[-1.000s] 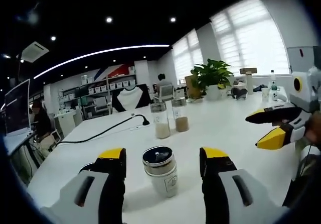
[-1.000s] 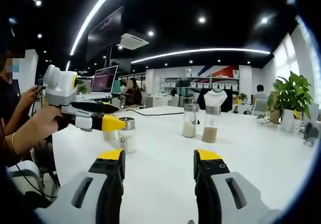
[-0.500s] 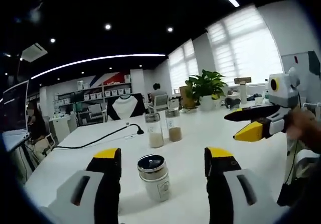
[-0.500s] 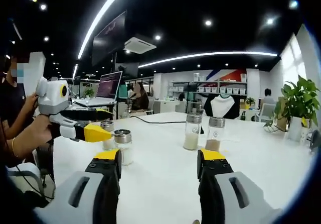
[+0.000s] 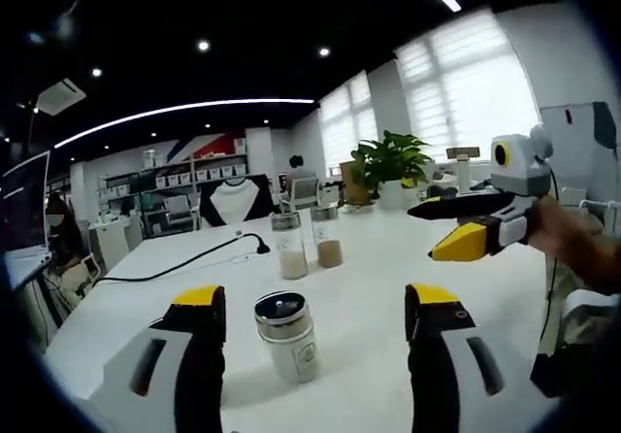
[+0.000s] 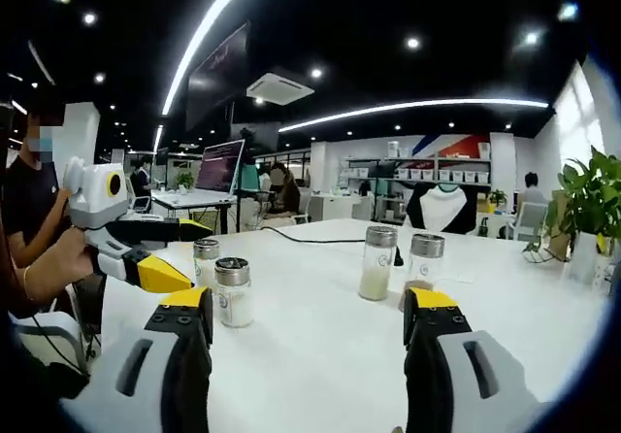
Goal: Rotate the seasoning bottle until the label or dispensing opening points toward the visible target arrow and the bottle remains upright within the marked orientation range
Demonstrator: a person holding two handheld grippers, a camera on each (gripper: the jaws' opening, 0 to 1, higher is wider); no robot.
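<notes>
A short white seasoning bottle (image 5: 285, 337) with a chrome lid stands upright on the white table (image 5: 369, 297). It is between the jaws of my left gripper (image 5: 316, 297), slightly left of centre; the jaws are open and touch nothing. My right gripper (image 5: 424, 231) hovers open above the table to the right, held by a hand. In the right gripper view, my right gripper (image 6: 309, 299) is open and empty. Ahead on the left stand two short chrome-lidded bottles (image 6: 233, 292) (image 6: 207, 261), beside the open left gripper (image 6: 194, 255).
Two taller glass bottles, one with white powder (image 6: 374, 263) and one with brown (image 6: 422, 258), stand mid-table. A black cable (image 5: 184, 270) runs across the far left. A potted plant (image 5: 388, 161) is at the far end. A person (image 6: 29, 210) and a laptop (image 6: 218, 166) are at the left.
Both pairs of jaws stand slightly wider apart. The right gripper has come closer to the bottles, and the left gripper sits lower in the right gripper view. The bottle has not moved.
</notes>
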